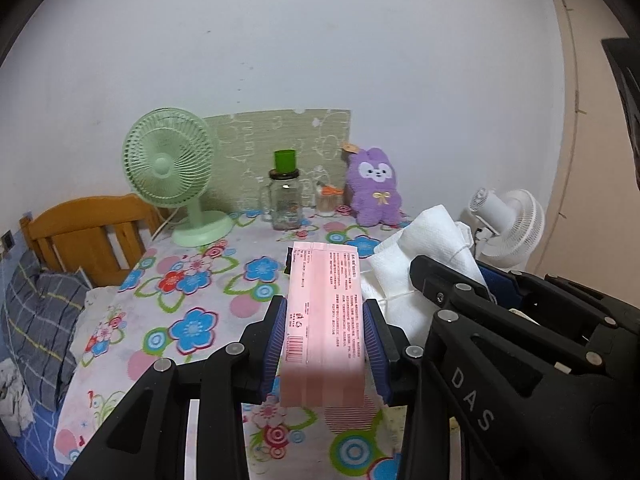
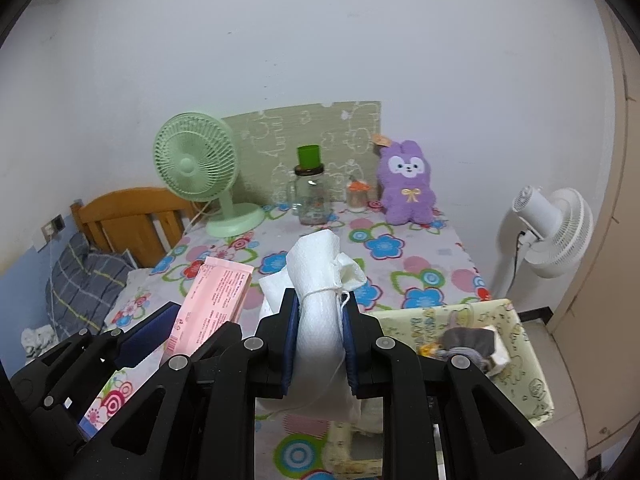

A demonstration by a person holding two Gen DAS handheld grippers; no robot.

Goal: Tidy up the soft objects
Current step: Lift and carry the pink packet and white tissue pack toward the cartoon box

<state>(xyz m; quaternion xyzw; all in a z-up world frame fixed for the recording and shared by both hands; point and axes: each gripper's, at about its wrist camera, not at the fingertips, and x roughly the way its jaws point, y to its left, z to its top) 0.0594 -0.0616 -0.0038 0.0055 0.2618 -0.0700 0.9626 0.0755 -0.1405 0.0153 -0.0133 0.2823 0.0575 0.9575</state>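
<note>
My left gripper (image 1: 325, 334) is shut on a pink tissue packet (image 1: 326, 312) and holds it above the floral table. The packet also shows in the right wrist view (image 2: 212, 300). My right gripper (image 2: 322, 338) is shut on a white cloth bundle tied with string (image 2: 320, 300), held above the table; the bundle shows in the left wrist view (image 1: 424, 264). A purple plush rabbit (image 2: 406, 182) sits upright at the back of the table, also in the left wrist view (image 1: 374, 186).
A yellow patterned bin (image 2: 532, 380) at the table's right front holds a grey item. A green fan (image 2: 198, 168), a glass jar with a green cup (image 2: 310, 188) and a small jar stand at the back. A white fan (image 2: 556, 228) stands right, a wooden bed (image 2: 128, 216) left.
</note>
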